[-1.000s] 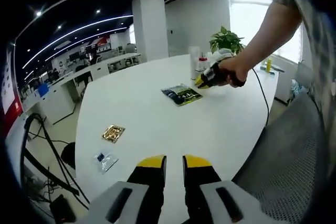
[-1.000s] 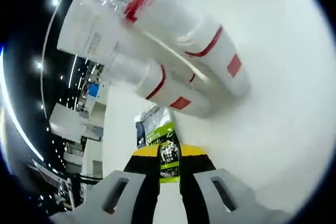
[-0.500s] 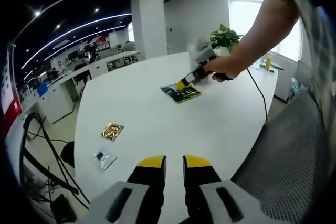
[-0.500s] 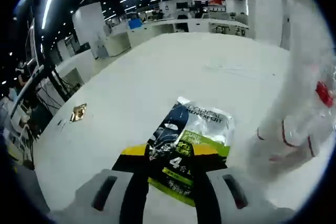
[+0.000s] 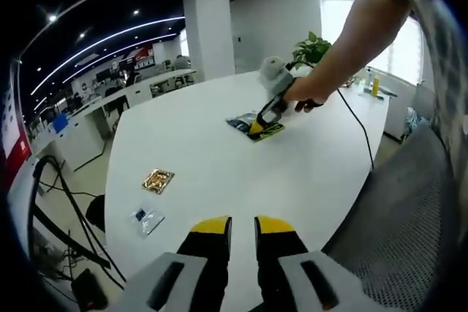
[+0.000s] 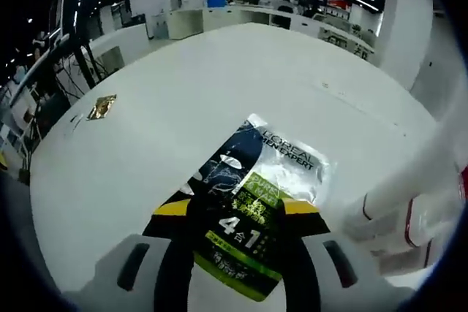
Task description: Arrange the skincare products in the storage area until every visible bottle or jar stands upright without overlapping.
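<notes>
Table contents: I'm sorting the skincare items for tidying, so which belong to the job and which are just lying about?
Job:
white bottles
green sachet
gold sachet
blue sachet

Lying about:
potted plant
black cable

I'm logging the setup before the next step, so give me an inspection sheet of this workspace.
Surface: white oval table, mostly bare.
Job's things: white bottles with red bands at the right edge of the right gripper view, blurred; upright or not, cannot tell.
Clutter: dark green L'Oreal sachet lying flat; gold sachet; small clear-and-blue sachet.
Grippers: right hand-held gripper straddles the near end of the green sachet, open; left hand-held gripper over the near table edge, holding nothing.
Cables: black cable running from the person's hand over the table edge; dark cables on the floor.
Surroundings: open office, potted plant, grey mesh chair.
</notes>
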`<state>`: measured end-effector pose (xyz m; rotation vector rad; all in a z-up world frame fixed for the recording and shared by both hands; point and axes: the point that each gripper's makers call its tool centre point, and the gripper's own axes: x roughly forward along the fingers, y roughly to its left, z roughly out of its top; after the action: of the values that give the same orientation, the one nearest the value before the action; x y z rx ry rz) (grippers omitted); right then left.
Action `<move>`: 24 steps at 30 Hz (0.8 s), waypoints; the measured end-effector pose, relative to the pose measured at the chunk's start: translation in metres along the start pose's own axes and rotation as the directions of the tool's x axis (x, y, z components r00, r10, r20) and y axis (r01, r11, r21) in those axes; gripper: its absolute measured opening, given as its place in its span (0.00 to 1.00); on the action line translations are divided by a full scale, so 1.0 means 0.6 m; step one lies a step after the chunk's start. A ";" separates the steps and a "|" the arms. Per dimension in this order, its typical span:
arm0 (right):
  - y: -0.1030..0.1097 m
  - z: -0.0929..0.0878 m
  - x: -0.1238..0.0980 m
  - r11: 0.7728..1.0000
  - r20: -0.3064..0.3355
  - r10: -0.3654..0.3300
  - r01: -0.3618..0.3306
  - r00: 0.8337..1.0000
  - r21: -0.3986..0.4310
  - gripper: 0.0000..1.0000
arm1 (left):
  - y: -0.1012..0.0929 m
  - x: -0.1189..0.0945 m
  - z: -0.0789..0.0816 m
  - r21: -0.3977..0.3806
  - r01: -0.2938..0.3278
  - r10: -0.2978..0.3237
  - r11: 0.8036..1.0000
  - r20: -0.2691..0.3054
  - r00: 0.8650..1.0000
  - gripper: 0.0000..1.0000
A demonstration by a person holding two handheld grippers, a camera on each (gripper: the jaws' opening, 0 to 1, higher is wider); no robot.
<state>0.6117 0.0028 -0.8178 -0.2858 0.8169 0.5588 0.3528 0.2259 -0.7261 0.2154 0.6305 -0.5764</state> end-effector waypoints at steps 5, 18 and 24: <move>-0.008 -0.009 -0.010 1.000 -0.012 0.009 -0.009 1.000 -0.004 0.44 | 0.000 0.000 0.000 0.002 0.000 0.000 1.000 0.001 1.000 0.13; 0.033 0.051 -0.050 0.998 0.133 0.033 -0.041 0.991 0.058 0.54 | 0.003 -0.001 0.002 0.000 -0.006 0.006 1.000 0.007 1.000 0.13; 0.103 0.083 -0.105 0.988 0.255 0.088 -0.118 0.963 0.103 0.55 | 0.002 -0.001 0.004 0.002 -0.005 0.005 1.000 0.011 1.000 0.13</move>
<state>0.5719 0.0529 -0.7394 -0.0621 0.6190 0.6277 0.3539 0.2265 -0.7239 0.2159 0.6190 -0.5734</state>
